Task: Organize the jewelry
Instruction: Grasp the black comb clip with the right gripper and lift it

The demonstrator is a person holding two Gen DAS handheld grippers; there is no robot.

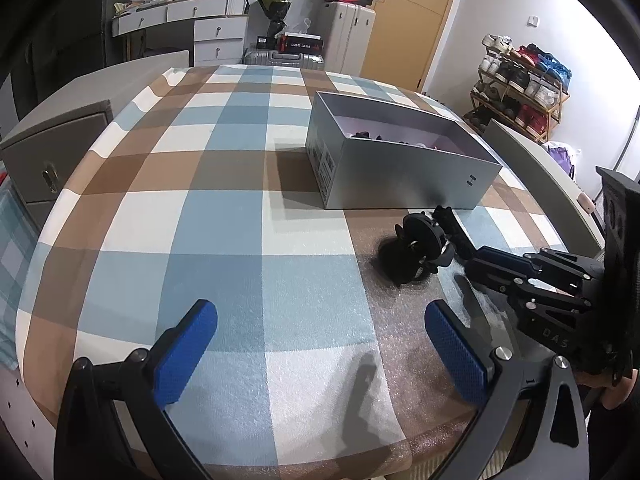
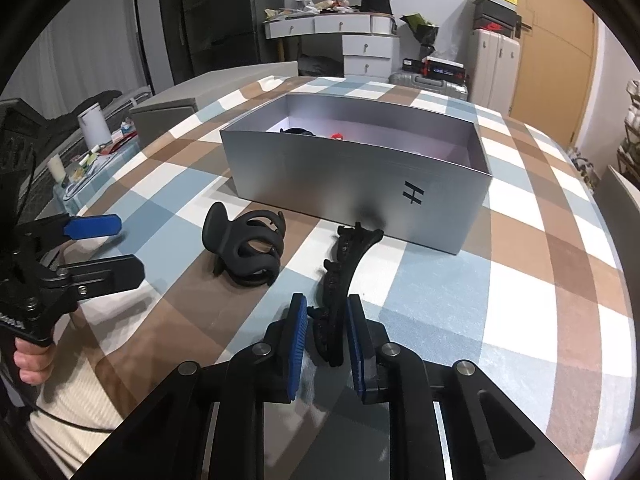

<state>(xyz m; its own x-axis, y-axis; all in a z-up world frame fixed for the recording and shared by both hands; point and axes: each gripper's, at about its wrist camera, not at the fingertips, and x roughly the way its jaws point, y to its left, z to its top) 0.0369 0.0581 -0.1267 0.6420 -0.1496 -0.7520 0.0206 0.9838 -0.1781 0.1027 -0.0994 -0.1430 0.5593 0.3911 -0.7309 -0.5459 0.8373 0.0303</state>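
A checked cloth (image 2: 520,240) in blue, brown and white is seen spread over the desk, and a grey open box (image 2: 360,184) is set on it near the far side. Inside the box, a dark item and a red one are glimpsed against the back wall, too small to be told apart further.

In front of the box, two black hair clips are laid on the cloth. The rounded claw clip (image 2: 246,250) is placed to the left, well clear of the box wall. The long curved clip (image 2: 344,268) is stretched from just beside the box front down toward the right gripper (image 2: 327,336).

The right gripper's jaws are brought in narrowly on either side of the long curved clip's near end, with the blue pads (image 2: 297,344) seen just beside it; whether the clip is actually pinched cannot be told, as a thin gap seems left on each side.

The left gripper (image 1: 320,352) is held above the cloth with its jaws spread wide and nothing between them. In the right wrist view it is found at the left edge, near the claw clip but apart from it.
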